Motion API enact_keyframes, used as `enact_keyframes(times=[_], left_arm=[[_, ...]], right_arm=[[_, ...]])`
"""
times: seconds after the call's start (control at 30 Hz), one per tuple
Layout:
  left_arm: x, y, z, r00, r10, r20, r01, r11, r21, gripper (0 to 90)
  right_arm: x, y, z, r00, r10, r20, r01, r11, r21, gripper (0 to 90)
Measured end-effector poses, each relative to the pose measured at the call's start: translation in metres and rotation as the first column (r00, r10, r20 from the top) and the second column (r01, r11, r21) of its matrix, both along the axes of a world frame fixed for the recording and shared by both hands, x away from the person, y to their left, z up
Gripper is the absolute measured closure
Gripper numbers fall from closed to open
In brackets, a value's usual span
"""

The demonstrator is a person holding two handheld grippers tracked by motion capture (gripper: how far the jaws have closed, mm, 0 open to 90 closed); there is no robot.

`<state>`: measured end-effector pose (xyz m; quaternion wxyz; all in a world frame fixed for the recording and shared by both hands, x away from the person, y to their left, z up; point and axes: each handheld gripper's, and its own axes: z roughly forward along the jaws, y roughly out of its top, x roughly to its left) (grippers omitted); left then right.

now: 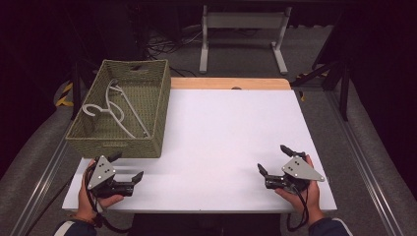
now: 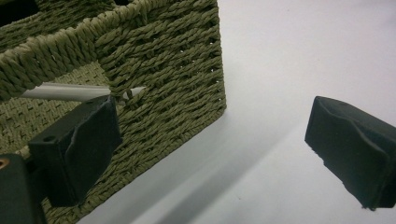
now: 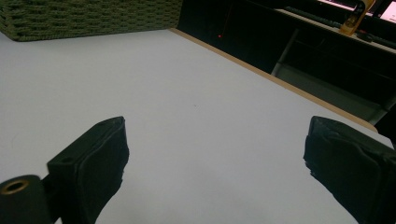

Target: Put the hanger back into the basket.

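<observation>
Resting near front edge of table point(image 1: 231, 128): left gripper point(image 1: 129, 168) and right gripper point(image 1: 273, 158), jaws spread, empty. Hangers point(image 1: 114, 109) lie in basket point(image 1: 162, 105) at left edge. Step: likely pre-start; next probably reach into basket.

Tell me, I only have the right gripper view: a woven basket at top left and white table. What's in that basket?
Observer: From the high view, the basket holds pale clothes hangers.
Operator: Where's the other gripper?
Observer: The left gripper sits by the basket's near corner, jaws open, not touching anything.
Operator: Does its camera see a hanger?
Observer: Yes, one hanger's tip shows through the basket's handle opening.
</observation>
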<state>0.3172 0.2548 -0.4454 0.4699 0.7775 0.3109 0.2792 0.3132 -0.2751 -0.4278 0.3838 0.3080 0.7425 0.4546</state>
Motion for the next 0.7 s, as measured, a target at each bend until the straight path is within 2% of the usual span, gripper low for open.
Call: enact_keyframes(times=[0.1,0.5,0.7], left_arm=[[0.0009,-0.0001,-0.0004,1.0000,-0.002,-0.003,0.002,1.0000,0.001,3.9],[0.0030,-0.0012,-0.0012,0.9999,0.006,-0.009,-0.006,0.9999,0.009,4.2],[0.0047,-0.0017,-0.0013,0.9998,0.013,-0.013,-0.013,0.9999,0.009,4.3]], right_arm=[[0.0002,-0.0009,0.0004,1.0000,0.000,0.001,0.000,1.000,0.012,6.8],[0.0011,0.0003,-0.0016,1.0000,0.003,0.002,-0.003,1.000,-0.017,7.5],[0.0023,-0.0019,-0.0025,1.0000,-0.004,-0.006,0.004,1.000,-0.004,7.5]])
